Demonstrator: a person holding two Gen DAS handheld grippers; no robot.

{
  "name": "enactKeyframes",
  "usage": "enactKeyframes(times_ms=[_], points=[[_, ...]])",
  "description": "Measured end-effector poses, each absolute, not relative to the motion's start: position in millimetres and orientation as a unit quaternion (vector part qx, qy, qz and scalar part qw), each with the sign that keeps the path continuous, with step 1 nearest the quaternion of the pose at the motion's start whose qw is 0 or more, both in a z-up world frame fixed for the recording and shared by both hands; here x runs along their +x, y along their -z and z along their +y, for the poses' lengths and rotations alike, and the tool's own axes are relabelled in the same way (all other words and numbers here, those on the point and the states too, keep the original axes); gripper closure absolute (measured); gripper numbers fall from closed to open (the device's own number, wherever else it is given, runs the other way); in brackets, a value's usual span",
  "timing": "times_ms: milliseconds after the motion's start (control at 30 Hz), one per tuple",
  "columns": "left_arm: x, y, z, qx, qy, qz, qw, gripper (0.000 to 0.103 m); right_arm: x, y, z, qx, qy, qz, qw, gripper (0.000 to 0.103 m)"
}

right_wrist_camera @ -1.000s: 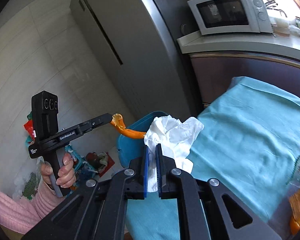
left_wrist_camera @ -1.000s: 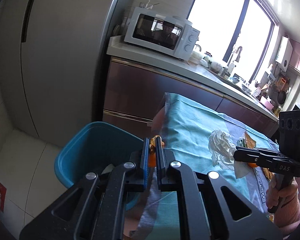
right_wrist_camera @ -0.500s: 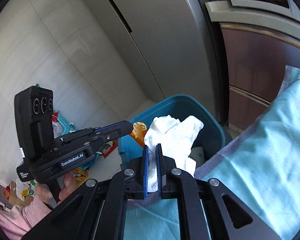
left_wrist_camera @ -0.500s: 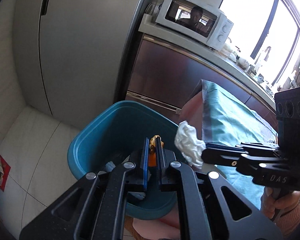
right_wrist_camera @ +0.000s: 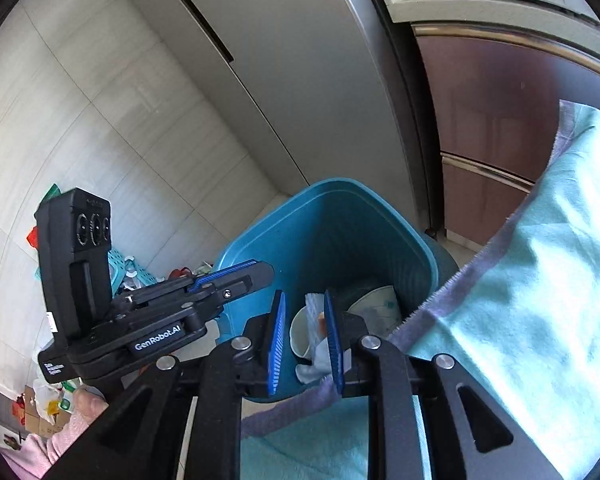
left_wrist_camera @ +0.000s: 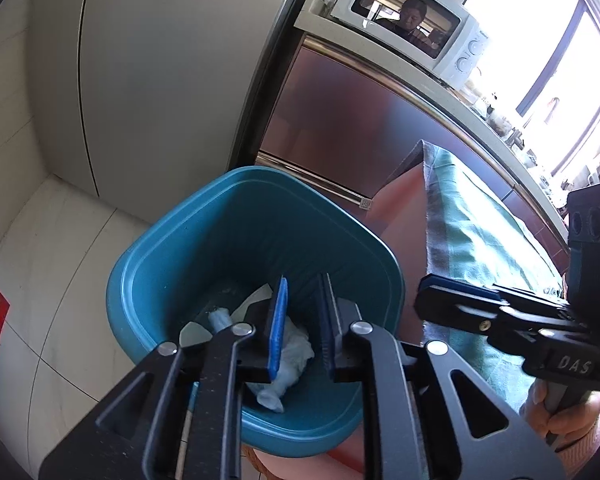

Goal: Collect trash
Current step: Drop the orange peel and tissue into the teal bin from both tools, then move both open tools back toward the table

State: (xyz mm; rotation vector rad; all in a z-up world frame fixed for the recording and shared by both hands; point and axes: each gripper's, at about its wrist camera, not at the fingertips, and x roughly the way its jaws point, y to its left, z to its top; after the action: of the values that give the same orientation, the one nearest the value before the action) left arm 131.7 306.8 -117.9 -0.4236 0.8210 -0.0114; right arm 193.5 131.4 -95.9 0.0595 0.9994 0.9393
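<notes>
1. Left gripper [left_wrist_camera: 303, 322]: matte black metal linkage, flat ribbed blue pads, jaws parted with nothing between; poised above the mouth of the bin, angled downward.
2. Right gripper [right_wrist_camera: 305, 340]: same black frame and blue pads, jaws likewise spread and empty; held over the bin's near edge, beside the left one.
3. Teal plastic bin [left_wrist_camera: 148, 264]: smooth rounded-square tub with a rolled rim, standing on pale floor tiles against the table's end.
4. Crumpled white tissue [left_wrist_camera: 290, 356]: soft, wrinkled, lying at the bottom of the bin among other pale scraps.
5. Turquoise tablecloth [right_wrist_camera: 540, 280]: woven, with a greyish fringed border, draped over the table edge just beside the bin.
6. Behind: brushed-steel fridge [left_wrist_camera: 160, 60] and glossy white microwave [left_wrist_camera: 412, 28].
</notes>
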Motion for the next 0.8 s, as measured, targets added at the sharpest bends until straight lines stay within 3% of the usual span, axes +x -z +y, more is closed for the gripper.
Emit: enactKeyframes(times_ms=[233, 300, 500, 800], points=[[106, 84, 272, -0.154, 0.029, 0.349, 0.924, 0.058, 167, 65, 81, 0.032, -0.433, 0.409, 0.802, 0.068], [100, 73, 257, -0.142, 0.048, 0.336, 0.93, 0.055, 158, 58, 61, 0.035, -0.426, 0.396, 0.813, 0.064], [89, 54, 203, -0.116, 0.128, 0.317, 0.933, 0.049, 136, 48, -13, 0.065, -0.383, 0.367, 0.845, 0.059], [97, 53, 112, -0.091, 0.225, 0.334, 0.911, 0.049, 113, 49, -123, 0.108, -0.286, 0.347, 0.887, 0.059]])
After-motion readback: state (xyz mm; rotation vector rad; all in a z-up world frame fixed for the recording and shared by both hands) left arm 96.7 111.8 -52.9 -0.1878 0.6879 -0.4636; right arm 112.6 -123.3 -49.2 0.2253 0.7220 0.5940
